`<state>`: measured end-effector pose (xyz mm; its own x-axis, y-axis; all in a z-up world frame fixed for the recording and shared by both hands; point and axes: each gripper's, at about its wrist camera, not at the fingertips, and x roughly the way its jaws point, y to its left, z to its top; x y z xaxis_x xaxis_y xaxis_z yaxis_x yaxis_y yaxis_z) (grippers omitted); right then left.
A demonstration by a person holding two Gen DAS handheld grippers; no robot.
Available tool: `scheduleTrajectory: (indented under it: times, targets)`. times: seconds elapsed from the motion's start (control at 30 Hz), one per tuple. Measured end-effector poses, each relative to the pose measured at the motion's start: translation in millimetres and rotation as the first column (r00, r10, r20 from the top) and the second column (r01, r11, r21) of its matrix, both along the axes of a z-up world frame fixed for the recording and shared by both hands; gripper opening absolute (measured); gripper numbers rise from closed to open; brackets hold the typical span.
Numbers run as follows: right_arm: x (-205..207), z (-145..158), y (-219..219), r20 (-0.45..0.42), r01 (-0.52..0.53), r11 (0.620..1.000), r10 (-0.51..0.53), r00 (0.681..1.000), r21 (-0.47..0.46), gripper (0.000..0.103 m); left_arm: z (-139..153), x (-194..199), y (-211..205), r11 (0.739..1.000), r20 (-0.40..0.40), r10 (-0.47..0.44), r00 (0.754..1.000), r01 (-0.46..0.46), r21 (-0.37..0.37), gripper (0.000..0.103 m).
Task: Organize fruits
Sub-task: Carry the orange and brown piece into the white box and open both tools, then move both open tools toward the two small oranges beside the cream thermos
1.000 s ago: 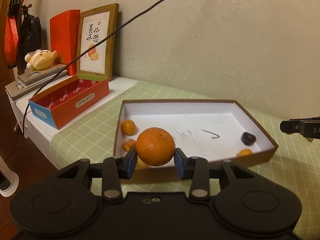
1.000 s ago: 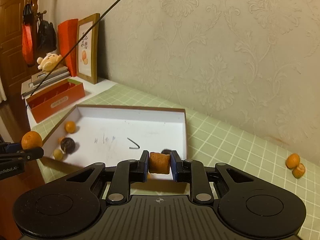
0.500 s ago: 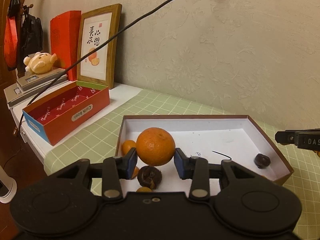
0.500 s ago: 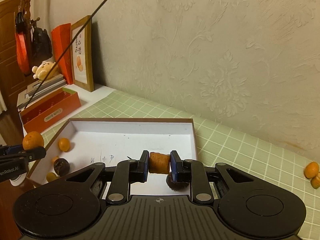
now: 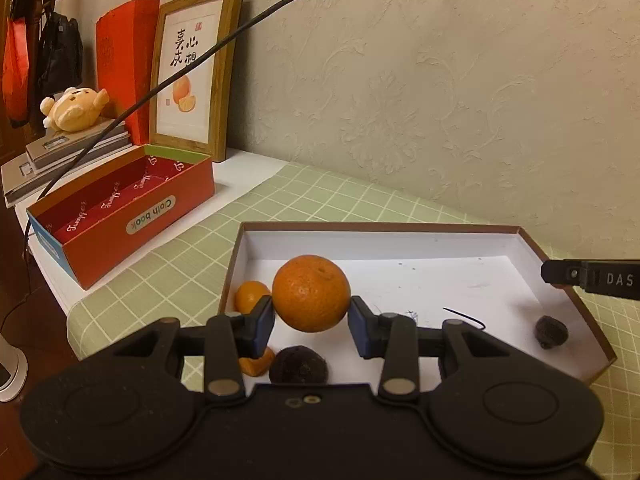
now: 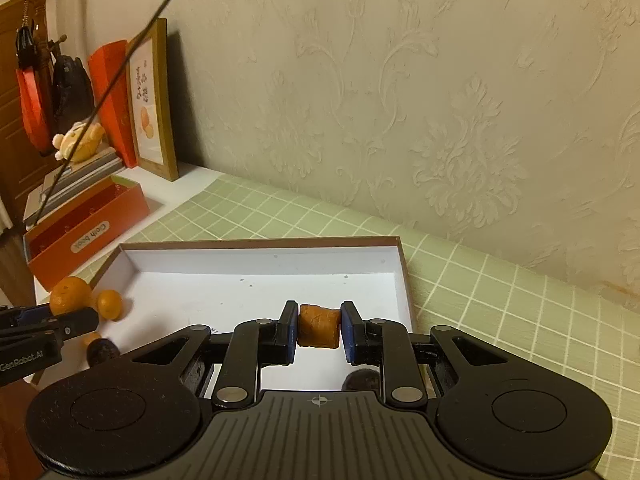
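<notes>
The left tool point(image 5: 311, 316) grips one large orange point(image 5: 311, 293) above the near left corner of the white tray point(image 5: 400, 229). The right tool point(image 6: 319, 327) clamps one brown fruit chunk point(image 6: 319, 325) over the tray's near right. Inside lie two dark fruits point(image 5: 299, 365), one small orange point(image 5: 251, 297) and an orange piece point(image 5: 256, 365).

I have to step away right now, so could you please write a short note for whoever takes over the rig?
Left gripper: shut on an orange, held above the left end of the white tray.
Right gripper: shut on a small brown fruit piece, above the tray's right end.
Already in the tray: a small orange, an orange piece, two dark fruits.
Left: release both held fruits into the tray.
</notes>
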<state>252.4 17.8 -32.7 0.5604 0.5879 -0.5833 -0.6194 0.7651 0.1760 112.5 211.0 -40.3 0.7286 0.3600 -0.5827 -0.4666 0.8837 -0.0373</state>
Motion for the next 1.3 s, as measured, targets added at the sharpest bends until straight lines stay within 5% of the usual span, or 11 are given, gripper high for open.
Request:
scheduleTrajectory:
  times: [0.07,0.13,0.17,0.2,0.23,0.4,0.9,1.3]
  targets:
    - [3.1,-3.5,2.6,0.001,0.001,1.0,-0.001,1.0,-0.001,0.023,-1.3,1.2,1.7,1.0,-0.001,0.004,1.0,-0.004,0.0,0.032]
    - [2.9,-5.2,5.2,0.026,0.004,1.0,-0.004,1.0,-0.008,0.029,-2.0,0.5,0.3,1.0,0.008,0.012,1.0,-0.012,0.023,0.058]
    - [3.3,-6.4,7.4,0.041,0.015,0.999,-0.014,0.999,-0.029,0.077,-1.3,-1.3,-2.3,0.998,0.024,0.029,0.999,-0.031,0.052,0.092]
    - [2.6,-7.4,7.3,0.057,0.032,0.999,-0.03,0.998,-0.033,0.101,0.3,-4.0,-5.4,0.995,0.042,0.047,0.998,-0.05,0.091,0.097]
    - [-0.4,-7.3,3.0,0.091,0.044,0.999,-0.044,0.995,0.005,0.103,2.3,-5.3,-6.3,0.992,0.046,0.048,0.998,-0.053,0.112,0.097]
    - [2.1,-8.1,0.5,0.1,0.058,0.998,-0.059,0.993,0.021,0.103,5.3,-11.0,5.3,0.995,0.062,0.078,0.995,-0.081,0.06,0.097]
    - [-0.9,-7.8,1.4,0.079,0.031,1.0,-0.031,0.996,0.0,0.103,10.5,-14.4,5.6,0.996,0.075,0.062,0.995,-0.066,0.058,0.097]
    - [-15.2,17.3,-47.3,0.066,0.082,0.995,-0.086,0.994,0.049,0.103,31.2,-21.5,-21.9,0.997,0.102,-0.011,0.995,0.004,0.071,0.097]
